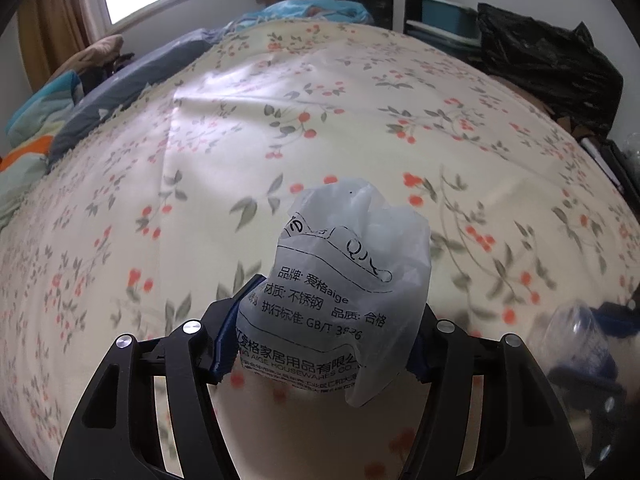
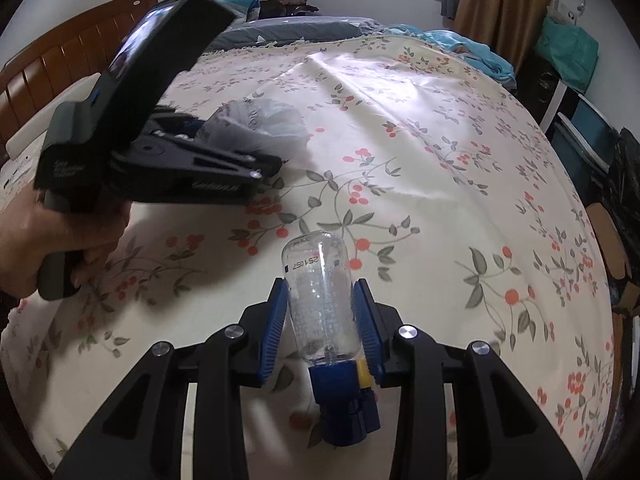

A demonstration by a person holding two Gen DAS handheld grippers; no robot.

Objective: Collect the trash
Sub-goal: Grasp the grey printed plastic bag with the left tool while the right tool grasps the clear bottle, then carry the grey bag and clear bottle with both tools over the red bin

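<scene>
A crumpled translucent plastic bag (image 1: 340,280) with black printed text is pinched between the blue pads of my left gripper (image 1: 336,300), which is shut on it above the floral bedsheet (image 1: 320,120). The right wrist view shows that same left gripper (image 2: 240,140) at the upper left, with the bag (image 2: 264,120) bulging from it and a person's hand (image 2: 60,240) on its handle. My right gripper (image 2: 321,286) is shut on a clear plastic bottle (image 2: 320,300) with a blue cap, the cap end nearest the camera. The bottle (image 1: 572,328) also appears blurred at the left wrist view's lower right.
A black trash bag (image 1: 548,60) sits beside the bed at the right, also visible as a black bag (image 2: 624,184). Pillows and folded bedding (image 1: 40,112) lie at the bed's far side. A wooden headboard (image 2: 60,52) stands at the left. Shelves with blue bins (image 2: 580,128) are at the right.
</scene>
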